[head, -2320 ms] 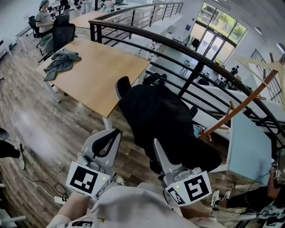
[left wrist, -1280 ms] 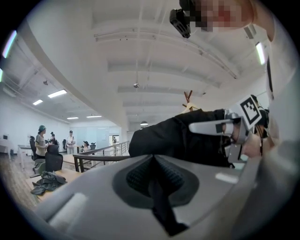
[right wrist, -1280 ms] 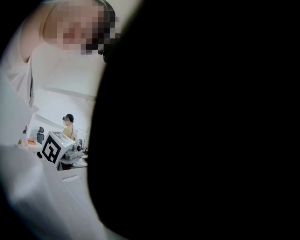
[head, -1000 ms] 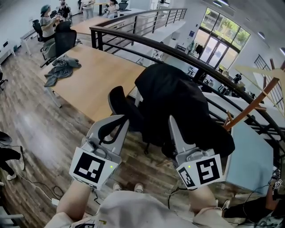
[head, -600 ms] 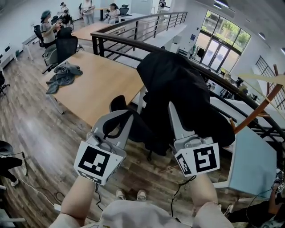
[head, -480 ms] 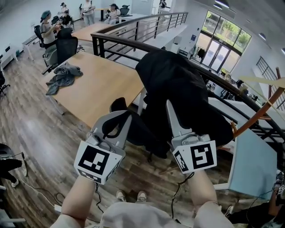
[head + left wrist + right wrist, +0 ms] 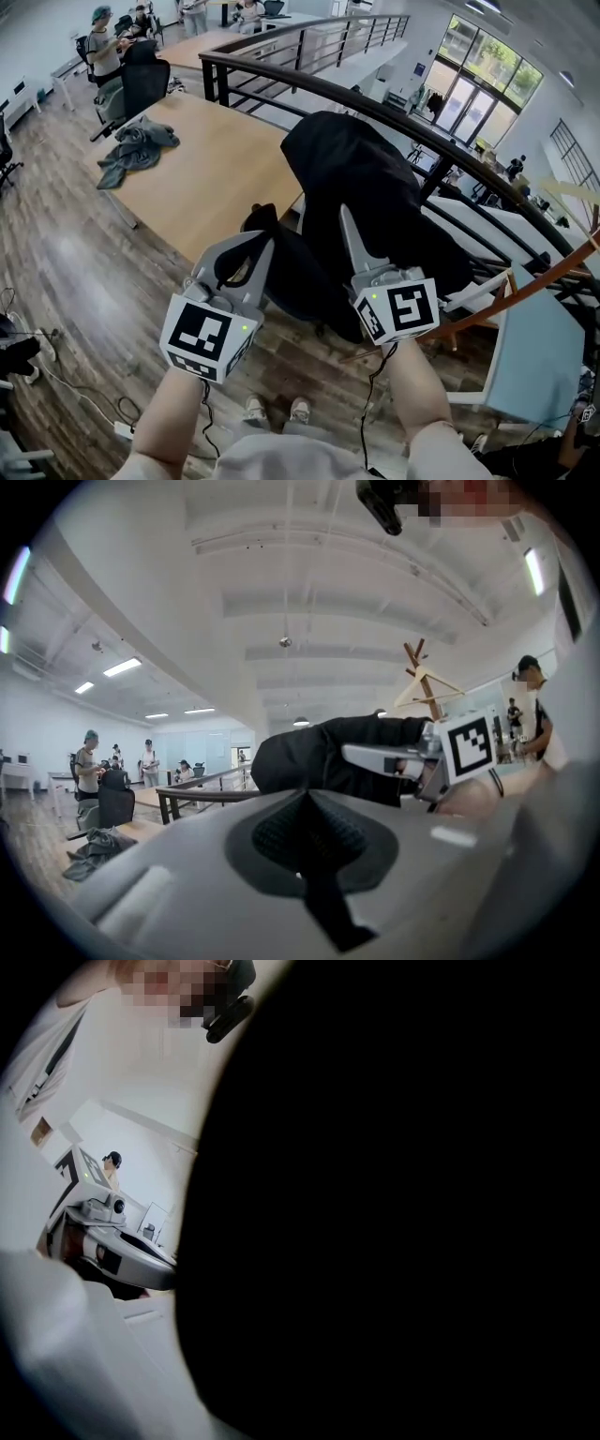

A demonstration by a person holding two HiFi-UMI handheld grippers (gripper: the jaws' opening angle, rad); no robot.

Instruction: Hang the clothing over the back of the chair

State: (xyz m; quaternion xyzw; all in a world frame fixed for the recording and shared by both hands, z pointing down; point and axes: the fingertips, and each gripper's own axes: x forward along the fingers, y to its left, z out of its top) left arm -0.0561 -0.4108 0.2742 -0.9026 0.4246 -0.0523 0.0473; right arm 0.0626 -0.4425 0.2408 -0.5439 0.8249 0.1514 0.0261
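Observation:
A black garment (image 7: 366, 178) hangs bunched high in the middle of the head view. My right gripper (image 7: 345, 220) is shut on it, fingertips sunk in the cloth, and the same black cloth (image 7: 394, 1204) fills the right gripper view. Below and left of the garment, part of a black office chair (image 7: 281, 272) shows, its upper end (image 7: 261, 217) sticking out. My left gripper (image 7: 261, 246) sits just before that end, jaws together with nothing between them. In the left gripper view the garment (image 7: 319, 757) and the right gripper (image 7: 450, 752) appear to the right.
A wooden table (image 7: 206, 159) stands behind the chair with a grey garment (image 7: 136, 145) heaped on it. A black railing (image 7: 412, 122) curves behind. A wooden coat rack (image 7: 525, 291) leans at the right. People sit at desks (image 7: 103, 42) far left; cables (image 7: 56, 394) lie on the floor.
Both grippers have moved forward toward the chair and slightly down, the right one carrying the black garment along. The left jaws stay together; the right grip is unchanged.

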